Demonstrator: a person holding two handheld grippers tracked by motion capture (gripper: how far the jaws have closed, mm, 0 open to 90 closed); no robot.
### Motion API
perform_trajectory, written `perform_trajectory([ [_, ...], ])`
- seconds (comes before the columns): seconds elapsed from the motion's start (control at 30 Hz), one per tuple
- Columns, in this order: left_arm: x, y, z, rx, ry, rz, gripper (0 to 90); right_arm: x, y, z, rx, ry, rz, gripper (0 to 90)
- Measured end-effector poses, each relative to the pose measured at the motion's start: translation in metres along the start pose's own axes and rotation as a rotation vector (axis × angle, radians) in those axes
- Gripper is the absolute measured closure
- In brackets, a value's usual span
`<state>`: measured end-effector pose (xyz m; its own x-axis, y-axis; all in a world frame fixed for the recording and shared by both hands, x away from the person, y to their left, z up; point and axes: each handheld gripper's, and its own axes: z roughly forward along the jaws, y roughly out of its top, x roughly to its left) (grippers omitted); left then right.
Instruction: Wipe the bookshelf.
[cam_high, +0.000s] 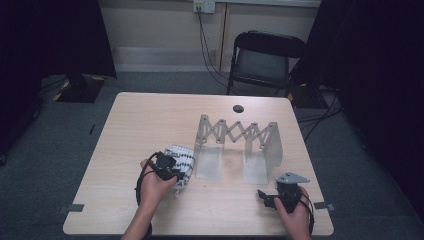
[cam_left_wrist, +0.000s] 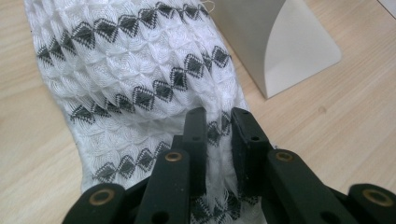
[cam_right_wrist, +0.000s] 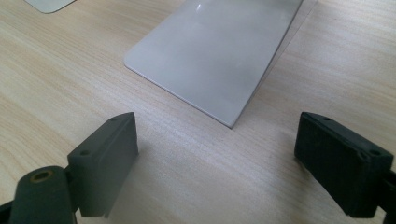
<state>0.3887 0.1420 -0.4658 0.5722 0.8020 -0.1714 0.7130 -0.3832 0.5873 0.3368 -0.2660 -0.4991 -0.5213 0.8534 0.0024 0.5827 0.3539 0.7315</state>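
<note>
Dark curtains flank a folding chair (cam_high: 265, 57) behind the tabletop (cam_high: 150, 120), where a grey accordion rack (cam_high: 235, 135) stands right of centre, its two flat feet reaching toward the near edge. Just left of the rack's left foot, toward the near edge, lies a bunched white cloth (cam_high: 182, 162) with rows of black diamonds. The left gripper (cam_high: 167, 167) holds it: in the left gripper view its jaws stand narrow with a fold of the cloth (cam_left_wrist: 140, 79) pinched between them. The right gripper (cam_high: 280, 195) rests near the near right corner, jaws wide and empty over bare wood, facing the rack's right foot (cam_right_wrist: 215, 60). The step looks like lifting the cloth to hang it on the rack. To do it well, I would keep the pinch firm, raise the cloth clear of the foot (cam_left_wrist: 285, 42) beside it before moving across, and bring the free gripper to take a second edge so the fabric spreads rather than drags. From above, the grip is hidden under the hand; the left gripper view shows the pinched fold, while the high view alone gives the rack's crossed bars and the spacing of both hands.
</note>
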Motion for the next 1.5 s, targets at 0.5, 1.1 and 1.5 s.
perform_trajectory([
  [0.5, 0.029, 0.004, -0.004, -0.029, 0.068, -0.030, 75.4, 0.000, 0.000, 0.000, 0.000, 0.000, 0.001, 12.8],
  [1.1, 0.035, 0.002, -0.004, -0.038, 0.070, -0.057, 65.8, 0.000, 0.000, 0.000, -0.001, 0.000, 0.000, 12.8],
  [1.5, 0.033, 0.005, -0.009, -0.024, 0.109, -0.065, 35.9, 0.000, 0.000, 0.000, -0.001, 0.000, 0.000, 12.8],
])
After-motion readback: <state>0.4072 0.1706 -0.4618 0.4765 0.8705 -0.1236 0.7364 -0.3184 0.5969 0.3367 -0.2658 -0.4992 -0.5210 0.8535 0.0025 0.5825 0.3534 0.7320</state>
